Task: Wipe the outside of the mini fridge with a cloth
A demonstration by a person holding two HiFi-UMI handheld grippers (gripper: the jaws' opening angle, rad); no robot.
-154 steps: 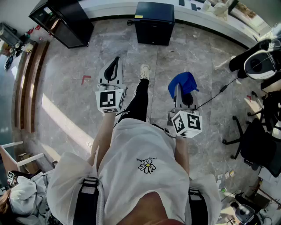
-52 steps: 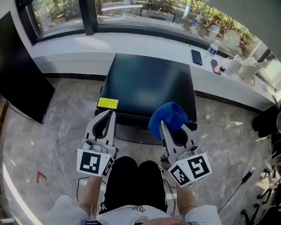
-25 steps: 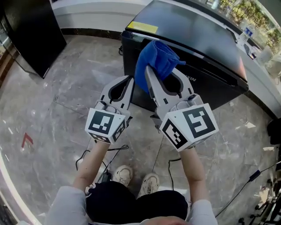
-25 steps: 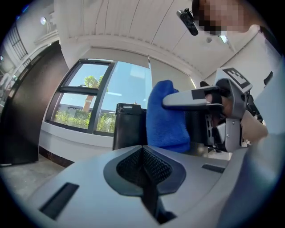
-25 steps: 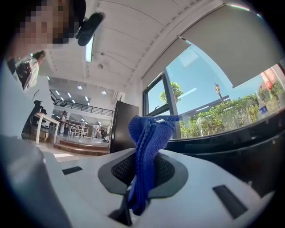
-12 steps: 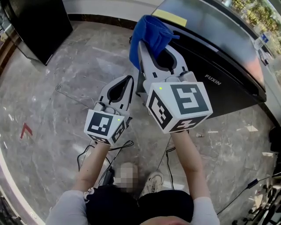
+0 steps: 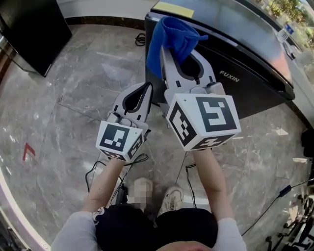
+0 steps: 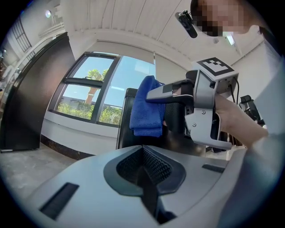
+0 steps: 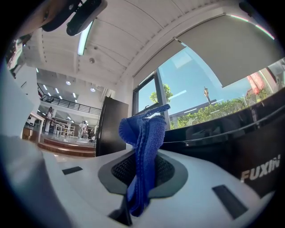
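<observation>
The black mini fridge [image 7: 245,63] stands at the upper right of the head view, with a yellow sticker [image 7: 180,9] on its top. My right gripper [image 7: 169,49] is shut on a blue cloth [image 7: 174,34], which it holds up at the fridge's upper front left corner; contact is unclear. In the right gripper view the cloth [image 9: 144,151] stands pinched between the jaws, the fridge [image 9: 249,147] just to the right. My left gripper [image 7: 146,88] is shut and empty, lower and to the left. In its own view, the cloth [image 8: 147,107] hangs before the fridge [image 8: 124,133].
A tall black cabinet [image 7: 29,29] stands at the far left. Cables [image 7: 130,164] lie on the marble floor near the person's shoes [image 7: 142,188]. A red mark [image 7: 27,149] is on the floor at left. A white window ledge [image 7: 98,7] runs behind the fridge.
The person walked up to the fridge. In the last half second the right gripper carried the cloth a little right, onto the fridge's front corner. The left gripper stayed shut beside it.
</observation>
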